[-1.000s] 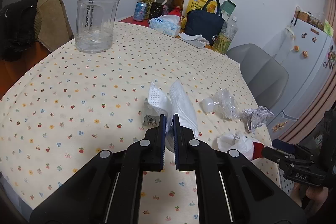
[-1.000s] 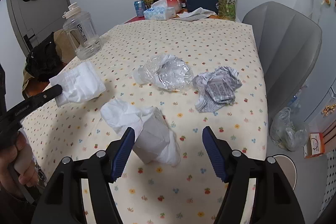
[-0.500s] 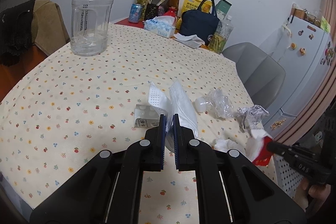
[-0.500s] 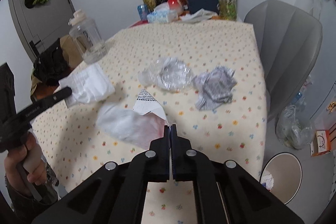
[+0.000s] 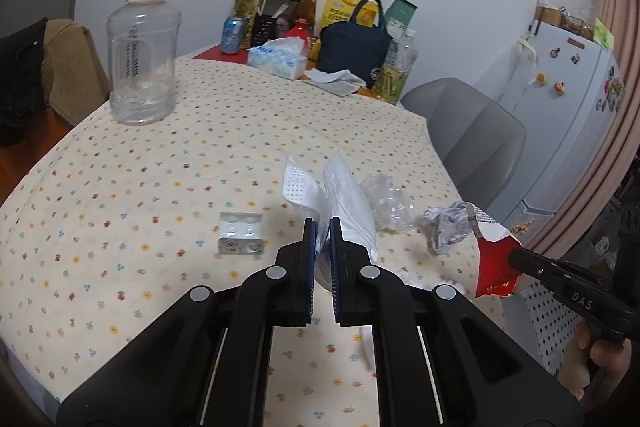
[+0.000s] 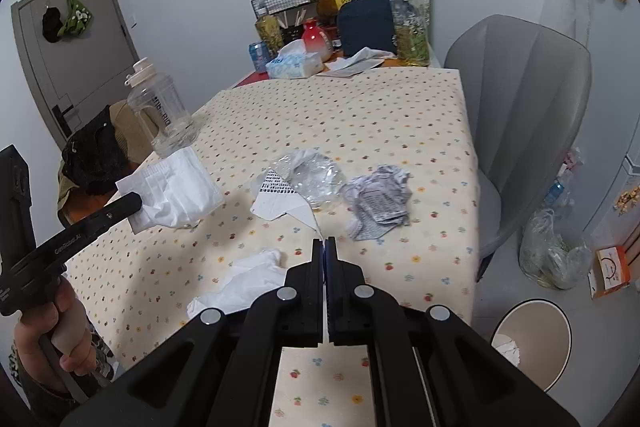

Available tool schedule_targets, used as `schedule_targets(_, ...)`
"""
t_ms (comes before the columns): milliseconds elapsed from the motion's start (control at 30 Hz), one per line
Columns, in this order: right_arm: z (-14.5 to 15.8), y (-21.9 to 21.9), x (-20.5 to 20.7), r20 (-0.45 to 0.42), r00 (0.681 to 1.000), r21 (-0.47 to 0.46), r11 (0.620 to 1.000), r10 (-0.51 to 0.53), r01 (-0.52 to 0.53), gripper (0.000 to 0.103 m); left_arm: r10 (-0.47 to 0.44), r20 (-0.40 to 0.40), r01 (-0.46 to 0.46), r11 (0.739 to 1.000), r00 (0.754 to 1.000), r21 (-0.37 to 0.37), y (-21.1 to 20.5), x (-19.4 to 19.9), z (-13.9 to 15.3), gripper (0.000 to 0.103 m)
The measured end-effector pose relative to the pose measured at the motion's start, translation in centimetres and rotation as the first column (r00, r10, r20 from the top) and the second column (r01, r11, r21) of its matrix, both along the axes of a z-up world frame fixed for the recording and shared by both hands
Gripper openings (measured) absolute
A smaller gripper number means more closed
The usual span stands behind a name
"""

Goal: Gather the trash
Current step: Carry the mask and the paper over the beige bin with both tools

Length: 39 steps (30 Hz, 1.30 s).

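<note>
The right gripper (image 6: 324,245), which stood spread around a wrapper on the table a second ago, is now pressed together on the torn red-and-white wrapper (image 5: 494,259) and holds it up off the tablecloth (image 6: 360,115). A white tissue (image 6: 244,283) that was bunched with it now lies alone on the cloth just below. The left gripper (image 5: 322,227) is clamped as before on a white paper bag (image 5: 344,195), carried above the table. A small white box (image 5: 241,233), half hidden behind that bag earlier, now shows fully. Crumpled clear plastic (image 6: 312,175) and a crumpled printed paper (image 6: 378,199) lie where they were. A bin (image 6: 532,341) stands on the floor beside the table.
</note>
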State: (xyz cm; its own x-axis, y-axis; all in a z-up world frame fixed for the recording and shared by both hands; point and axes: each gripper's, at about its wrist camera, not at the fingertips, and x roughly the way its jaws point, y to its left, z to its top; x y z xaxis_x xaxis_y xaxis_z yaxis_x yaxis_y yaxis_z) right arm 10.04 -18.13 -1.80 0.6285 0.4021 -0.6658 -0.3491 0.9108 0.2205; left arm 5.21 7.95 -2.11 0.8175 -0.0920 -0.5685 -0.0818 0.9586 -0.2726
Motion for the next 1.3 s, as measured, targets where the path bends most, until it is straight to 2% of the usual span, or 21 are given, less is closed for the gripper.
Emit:
schedule_targets(233,0.4,-3.3,-0.1,0.012,0.997,0.004,0.997,-0.071,0.071,0.002,-0.083,0.024,0.083,0.996,0.996,0.023,-4.1,1.0,1.5,0.007)
schedule_targets(567,0.2,-9.0,-0.3,0.016,0.982,0.03,0.982,-0.188,0.187,0.002,-0.224,0.034,0.222,0.973,0.974,0.061,-11.4,2.9,2.8,0.007)
schedule_targets(967,-1.8,-17.3,-0.6,-0.014,0.943,0.075,0.94,-0.333,0.334,0.002,-0.362,0.018,0.358,0.927,0.932,0.108,-19.8,5.4,3.6,0.007)
schedule_targets(1300,-4.8,-24.9,-0.9,-0.07,0.887,0.097,0.882,-0.456,0.461,0.003,-0.465,-0.017,0.463,0.876,0.885,0.135,-27.2,7.7,3.2,0.007)
